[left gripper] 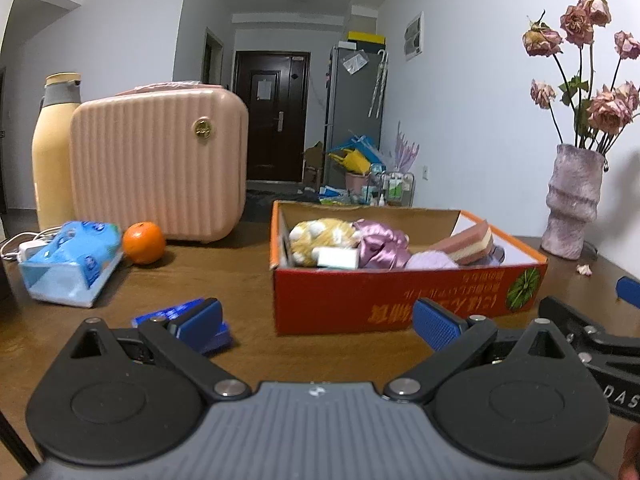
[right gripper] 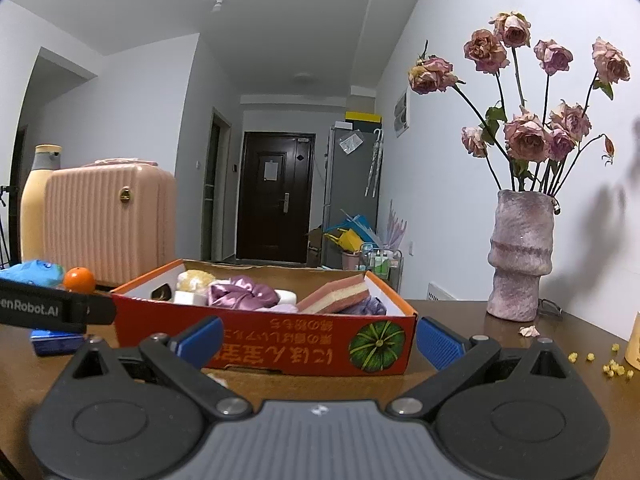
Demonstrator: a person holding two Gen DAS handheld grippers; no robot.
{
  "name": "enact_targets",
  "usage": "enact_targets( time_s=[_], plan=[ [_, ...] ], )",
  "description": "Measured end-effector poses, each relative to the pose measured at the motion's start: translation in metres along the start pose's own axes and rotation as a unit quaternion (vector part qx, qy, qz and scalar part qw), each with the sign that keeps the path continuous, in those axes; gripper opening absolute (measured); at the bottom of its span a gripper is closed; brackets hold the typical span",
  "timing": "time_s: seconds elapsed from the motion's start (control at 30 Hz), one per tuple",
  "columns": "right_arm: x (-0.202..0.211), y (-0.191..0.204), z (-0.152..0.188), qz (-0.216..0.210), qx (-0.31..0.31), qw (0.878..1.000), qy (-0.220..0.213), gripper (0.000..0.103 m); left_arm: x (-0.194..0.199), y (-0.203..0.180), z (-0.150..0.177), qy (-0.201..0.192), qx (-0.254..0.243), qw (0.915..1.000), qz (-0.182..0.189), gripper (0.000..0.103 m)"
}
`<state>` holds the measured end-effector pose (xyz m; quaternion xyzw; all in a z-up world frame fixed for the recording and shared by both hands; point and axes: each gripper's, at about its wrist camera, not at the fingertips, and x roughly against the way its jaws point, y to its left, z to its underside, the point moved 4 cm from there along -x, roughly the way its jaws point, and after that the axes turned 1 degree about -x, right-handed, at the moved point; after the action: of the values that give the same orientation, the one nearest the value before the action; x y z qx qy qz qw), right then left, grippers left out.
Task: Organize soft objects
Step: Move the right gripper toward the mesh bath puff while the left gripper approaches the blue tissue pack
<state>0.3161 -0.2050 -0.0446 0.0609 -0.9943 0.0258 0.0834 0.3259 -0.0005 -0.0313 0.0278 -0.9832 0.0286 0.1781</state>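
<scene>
**Ahead of both claws, a red box holding the soft things**

Straight ahead of the left claw, the red box is sitting on the table, holding a plush toy, purple cloth and a layered sponge. Both claws are hanging with fingers spread apart, gripping nothing. The right claw is hovering just before the box's near wall. Beside the left claw's left finger, a blue block is lying on the table; farther left, a tissue pack and an orange are resting.
</scene>
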Motion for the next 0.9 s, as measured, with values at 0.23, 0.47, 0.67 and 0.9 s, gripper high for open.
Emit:
enact_targets(
  time_s=[0.23,0.47,0.67,0.9],
  plan=[
    [0.023,0.012,0.003,-0.007,-0.002,1.0,0.007,0.103,0.025,0.019,0.012,0.01,-0.01,0.9999,-0.006,0.103],
    [0.042,0.026,0.008,-0.024,-0.002,1.0,0.021,0.103,0.049,0.035,0.02,0.012,-0.017,0.9997,-0.01,0.103],
    [0.049,0.034,0.011,-0.039,-0.01,0.998,0.041,0.103,0.062,0.047,0.025,0.016,-0.018,0.9996,-0.015,0.103],
    [0.051,0.038,0.014,-0.045,-0.01,0.998,0.051,0.103,0.071,0.06,0.029,0.022,-0.015,0.9994,-0.021,0.103]
  ],
)
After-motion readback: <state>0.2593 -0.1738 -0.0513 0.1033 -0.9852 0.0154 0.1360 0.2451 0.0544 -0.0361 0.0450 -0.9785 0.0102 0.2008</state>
